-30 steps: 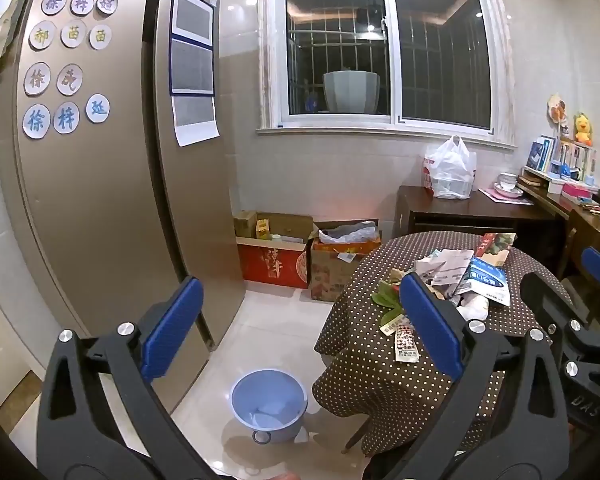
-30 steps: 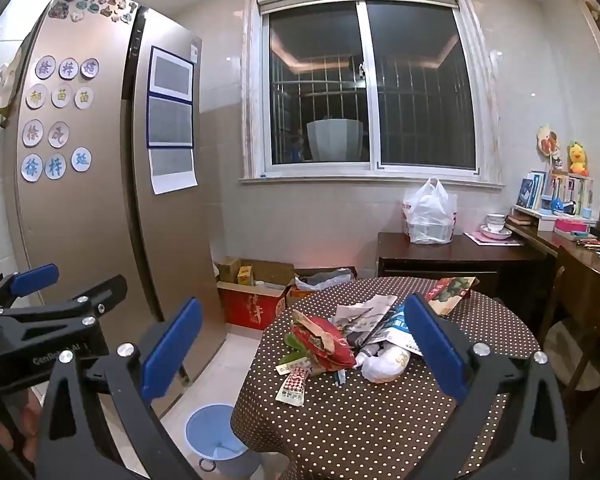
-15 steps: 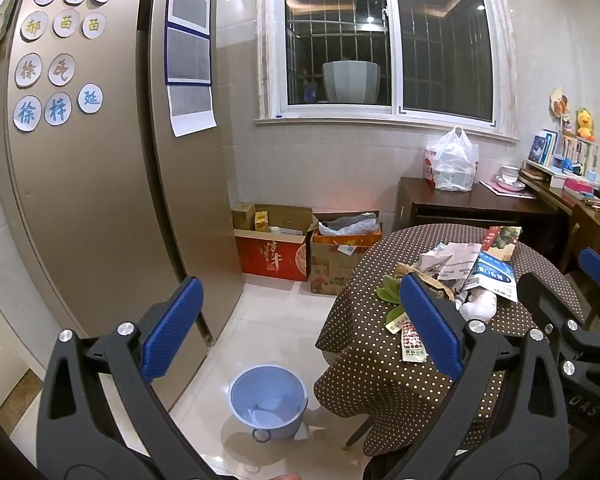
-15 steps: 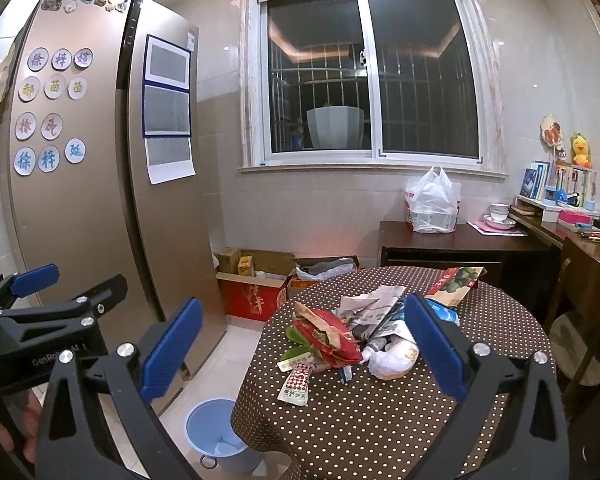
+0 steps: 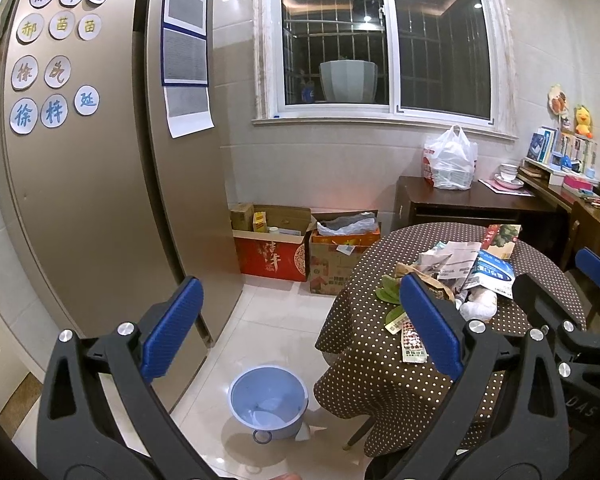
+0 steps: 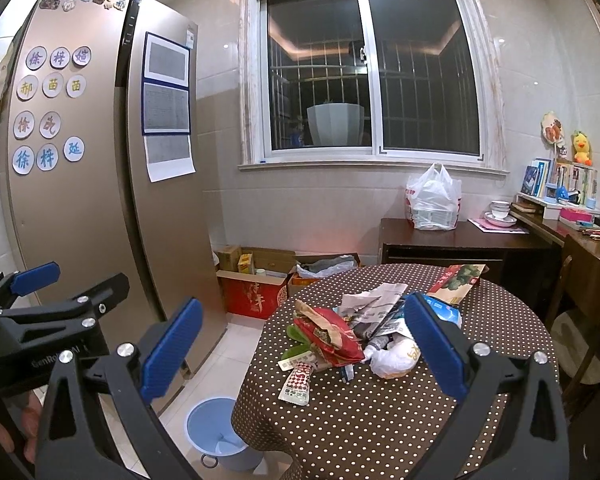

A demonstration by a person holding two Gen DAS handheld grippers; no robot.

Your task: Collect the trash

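A pile of trash lies on the round table with the brown polka-dot cloth (image 6: 380,420): a red wrapper (image 6: 332,336), crumpled newspaper (image 6: 374,304), a white crumpled bag (image 6: 392,358), a small sachet (image 6: 298,384) and green leaves (image 5: 388,290). A blue bin (image 5: 268,402) stands on the floor by the table's left edge, also low in the right wrist view (image 6: 220,434). My left gripper (image 5: 300,326) is open and empty, short of the bin and table. My right gripper (image 6: 304,346) is open and empty, in the air in front of the pile.
A tall gold fridge (image 5: 100,184) fills the left. Cardboard boxes (image 5: 272,248) sit on the floor under the window. A dark sideboard (image 6: 452,248) carries a white plastic bag (image 6: 432,200). A wooden chair (image 6: 584,340) stands right of the table.
Both views have shifted only slightly, with the table and pile a little nearer. Both grippers stay open and hold nothing.
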